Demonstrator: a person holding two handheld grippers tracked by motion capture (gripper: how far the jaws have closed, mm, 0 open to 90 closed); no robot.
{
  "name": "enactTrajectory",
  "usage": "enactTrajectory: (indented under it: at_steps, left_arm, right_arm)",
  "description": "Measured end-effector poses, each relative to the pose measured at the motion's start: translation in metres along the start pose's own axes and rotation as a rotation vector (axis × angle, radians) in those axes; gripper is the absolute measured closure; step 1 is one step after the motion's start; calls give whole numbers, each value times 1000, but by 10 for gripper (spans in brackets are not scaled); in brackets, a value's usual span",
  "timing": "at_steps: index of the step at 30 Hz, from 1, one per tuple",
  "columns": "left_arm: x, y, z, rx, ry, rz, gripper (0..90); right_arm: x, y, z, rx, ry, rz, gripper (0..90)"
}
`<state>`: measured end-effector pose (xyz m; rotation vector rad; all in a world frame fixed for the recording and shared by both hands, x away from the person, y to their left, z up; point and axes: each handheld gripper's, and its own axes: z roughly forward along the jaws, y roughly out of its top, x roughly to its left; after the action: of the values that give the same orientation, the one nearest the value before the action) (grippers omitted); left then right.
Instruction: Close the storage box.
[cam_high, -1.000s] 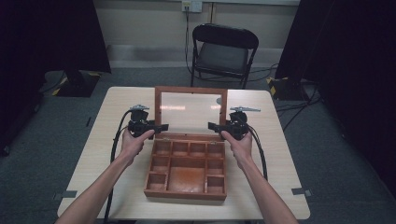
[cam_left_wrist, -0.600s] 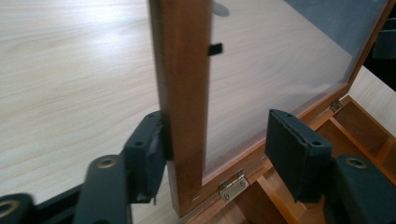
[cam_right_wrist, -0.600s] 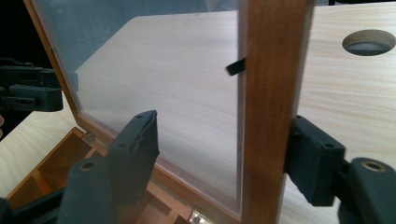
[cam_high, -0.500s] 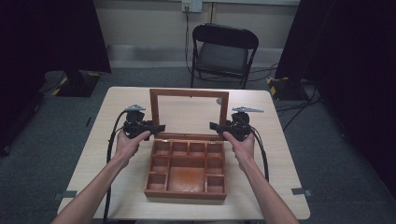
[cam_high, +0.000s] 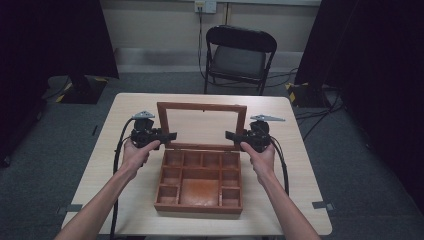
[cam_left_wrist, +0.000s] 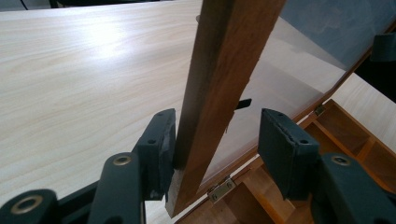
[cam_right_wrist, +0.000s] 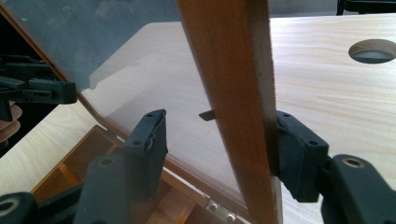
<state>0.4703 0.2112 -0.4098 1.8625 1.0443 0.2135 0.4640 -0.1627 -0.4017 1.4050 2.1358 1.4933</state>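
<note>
A wooden box (cam_high: 200, 192) with several compartments lies on the table, its glass-paned lid (cam_high: 201, 106) standing up at the back. My left gripper (cam_high: 169, 135) straddles the lid's left rail (cam_left_wrist: 224, 60). One pad (cam_left_wrist: 161, 144) touches the wood and the other stands off it. My right gripper (cam_high: 232, 135) straddles the right rail (cam_right_wrist: 229, 60). Its jaws have just been closing: the far pad (cam_right_wrist: 292, 149) rests on the rail, and the near pad (cam_right_wrist: 149, 144) is apart. Both grippers are open around the lid.
The light wooden table (cam_high: 300, 165) has a round cable hole (cam_right_wrist: 373, 50) behind the lid. A black folding chair (cam_high: 240, 55) stands beyond the far edge. Dark curtains hang on both sides, and cables trail back from each gripper.
The lid's top edge has tipped slightly toward the person. Both pairs of jaws have narrowed around the lid's side rails. The hands have hardly moved.
</note>
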Motion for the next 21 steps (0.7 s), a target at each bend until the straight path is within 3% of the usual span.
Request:
enactTrajectory:
  at_steps: [8,21]
  left_arm:
    - [-1,0,-2,4,-3,2,477]
    - [-3,0,-5,14,-10,9,476]
  right_arm:
    - [1,0,-1,13,2,23,363]
    - [5,-4,-10,62,-23,20,314]
